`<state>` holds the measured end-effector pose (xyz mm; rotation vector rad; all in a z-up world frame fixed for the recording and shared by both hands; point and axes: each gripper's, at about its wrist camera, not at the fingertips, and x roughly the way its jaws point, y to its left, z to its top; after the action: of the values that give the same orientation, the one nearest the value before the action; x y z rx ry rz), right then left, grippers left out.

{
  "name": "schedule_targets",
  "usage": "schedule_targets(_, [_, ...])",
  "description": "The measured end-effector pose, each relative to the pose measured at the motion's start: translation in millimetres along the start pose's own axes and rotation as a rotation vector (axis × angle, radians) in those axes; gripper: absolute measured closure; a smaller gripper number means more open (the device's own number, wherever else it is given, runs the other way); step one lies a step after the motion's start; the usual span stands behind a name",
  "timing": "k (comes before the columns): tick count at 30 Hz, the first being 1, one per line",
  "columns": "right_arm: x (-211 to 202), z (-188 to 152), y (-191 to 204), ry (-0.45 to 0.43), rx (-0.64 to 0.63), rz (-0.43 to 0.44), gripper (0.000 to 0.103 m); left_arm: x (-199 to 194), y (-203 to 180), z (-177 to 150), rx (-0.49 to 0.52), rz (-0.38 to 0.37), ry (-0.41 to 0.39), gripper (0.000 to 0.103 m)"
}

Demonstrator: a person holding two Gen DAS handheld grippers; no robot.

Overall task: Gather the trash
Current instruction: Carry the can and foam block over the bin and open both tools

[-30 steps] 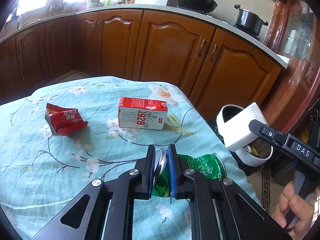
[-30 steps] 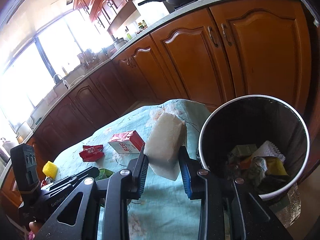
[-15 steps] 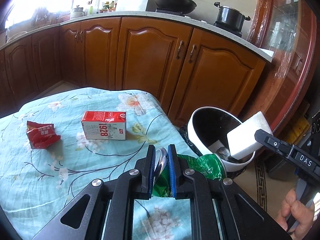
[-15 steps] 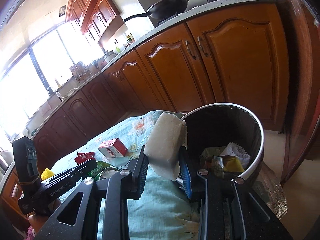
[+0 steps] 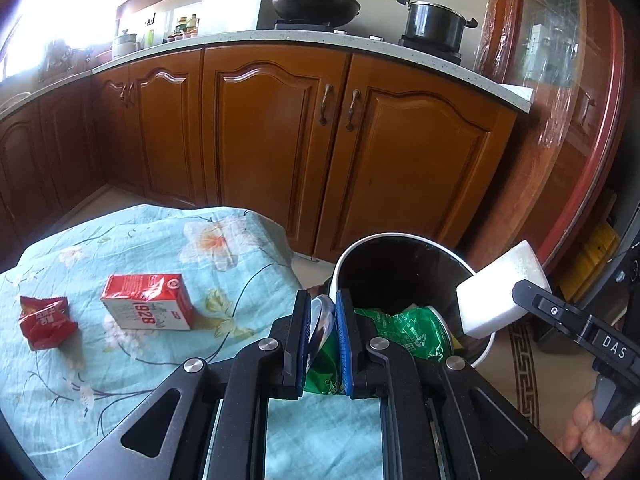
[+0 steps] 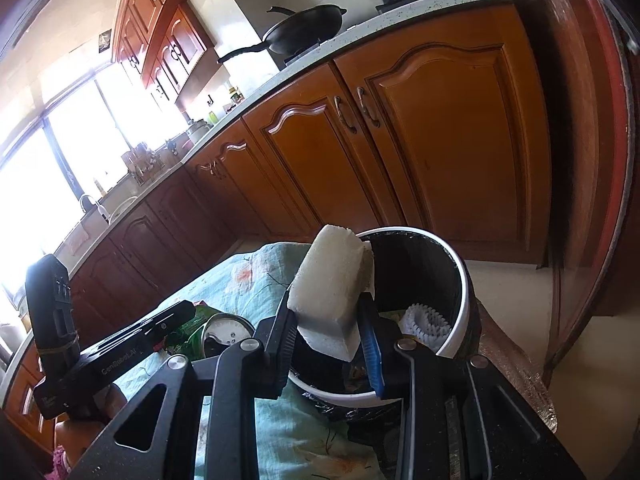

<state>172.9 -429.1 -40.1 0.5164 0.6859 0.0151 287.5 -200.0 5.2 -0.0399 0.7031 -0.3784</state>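
**Left tool (image 5: 322, 308) and right tool (image 6: 328, 304) gripping trash at the bin**

Left tool: almost pressed together, pinching a crushed green can (image 5: 416, 332) by its flattened silver top, between the two blue pads (image 5: 300, 332). Can lying sideways, its green body stretching to the right, past the end of the table (image 5: 120, 380) and in front of the opening of the bin (image 5: 348, 256). Seen from the right wrist also: the round silver top of the can (image 6: 226, 334), just left of the right tool.

Right tool: partly spread, clamped on a white foam block (image 6: 332, 280) that fills the gap between the pads. Block tilted, held above the rim of the bin (image 6: 460, 280), not touching it as far as can be told. From the left wrist: same block (image 5: 500, 292) over the right side of the bin, with a hand (image 5: 592, 436) on the grip low at the right edge.

Bin: white rim, dark inside, on the floor just beside the end of the table. Inside, a white ribbed thing (image 6: 426, 320) and more trash, too dark to name.

On the table, over a light blue floral cloth: a red and white carton marked 1928 (image 5: 148, 300), and well left of it a crumpled red snack wrapper (image 5: 44, 320). Both apart from the tools.

Behind: brown wooden cabinets (image 5: 272, 140), a black wok (image 5: 316, 4) and a black pot (image 5: 434, 20) on the stove.
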Motion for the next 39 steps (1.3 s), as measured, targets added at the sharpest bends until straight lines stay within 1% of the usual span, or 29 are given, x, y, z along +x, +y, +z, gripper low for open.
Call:
schedule_targets(9, [8,8,-17,0.011,0.011,-0.026,0.073,37,-28,13,0.057,0.006,0.010,0.092])
schedule_targets(23, [37,14,-28,0.085,-0.022,-0.061,0.072,78,-56,20,0.119,0.037,0.023,0.092])
schedule_targets(25, [40,16,-30,0.091,-0.022,-0.064,0.071,82,-59,21,0.130,0.041,0.024,0.092])
schedule_targets(29, [46,17,-34,0.106,-0.007,-0.062,0.066,91,-60,22,0.129,0.024,0.046,0.090])
schedule_targets(31, [48,17,-38,0.114,0.007,-0.059,0.061,95,-59,23,0.112,0.022,0.058,0.083])
schedule_targets(32, [48,17,-39,0.115,0.013,-0.056,0.059,95,-57,23,0.103,0.020,0.057,0.076])
schedule_targets(33, [48,16,-40,0.114,0.020,-0.052,0.053,94,-55,23,0.096,0.017,0.053,0.071])
schedule_targets(34, [47,16,-40,0.113,0.024,-0.049,0.050,93,-53,23,0.093,0.018,0.049,0.071])
schedule_targets(37, [46,14,-40,0.110,0.027,-0.044,0.047,90,-49,22,0.077,0.022,0.050,0.068])
schedule_targets(39, [44,12,-38,0.108,0.031,-0.038,0.045,87,-44,19,0.060,0.021,0.052,0.064])
